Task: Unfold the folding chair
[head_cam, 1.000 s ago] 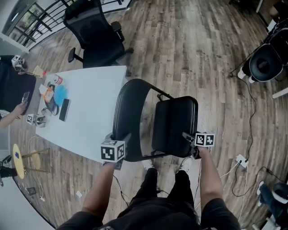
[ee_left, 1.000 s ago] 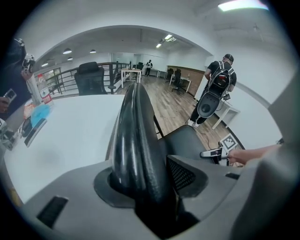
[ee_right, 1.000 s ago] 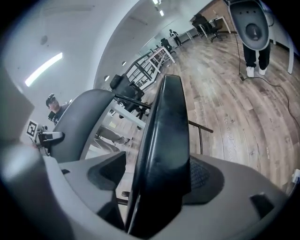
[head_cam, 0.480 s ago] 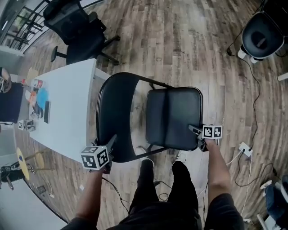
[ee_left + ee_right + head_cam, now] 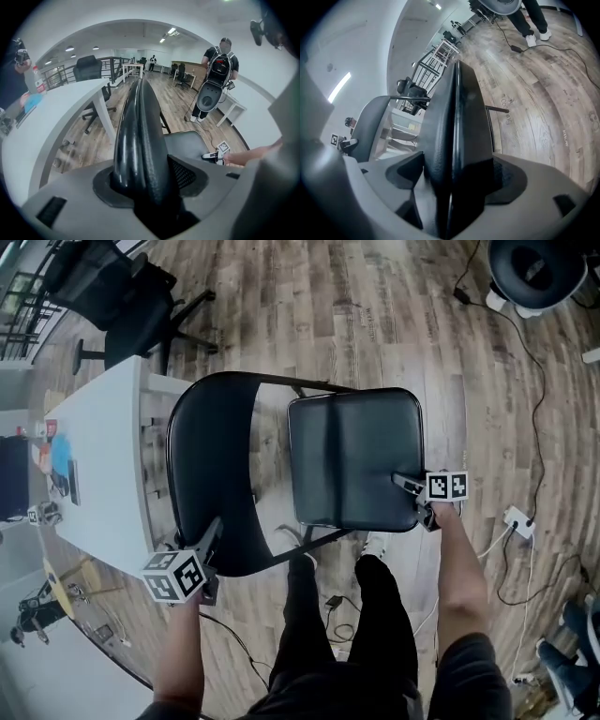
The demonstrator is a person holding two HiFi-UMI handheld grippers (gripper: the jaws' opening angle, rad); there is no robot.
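A black folding chair stands in front of me, its curved backrest [image 5: 211,474] on the left and its padded seat [image 5: 352,460] on the right, lying nearly flat. My left gripper [image 5: 211,538] grips the backrest's top edge [image 5: 140,136], which fills the gap between its jaws. My right gripper [image 5: 405,486] holds the seat's near right edge [image 5: 452,131], and the pad fills those jaws too. The jaws of both grippers are opening, though each still presses on its part. The chair's legs are mostly hidden under the seat.
A white table [image 5: 103,474] with small items stands close on the left, and a black office chair [image 5: 103,287] is behind it. Cables and a power strip [image 5: 516,519] lie on the wooden floor at right. A person [image 5: 220,61] stands farther off. My legs [image 5: 375,615] are just behind the chair.
The seat has swung down and now lies flatter and wider. Both grippers moved lower with the chair, the left one sliding down-left in the head view.
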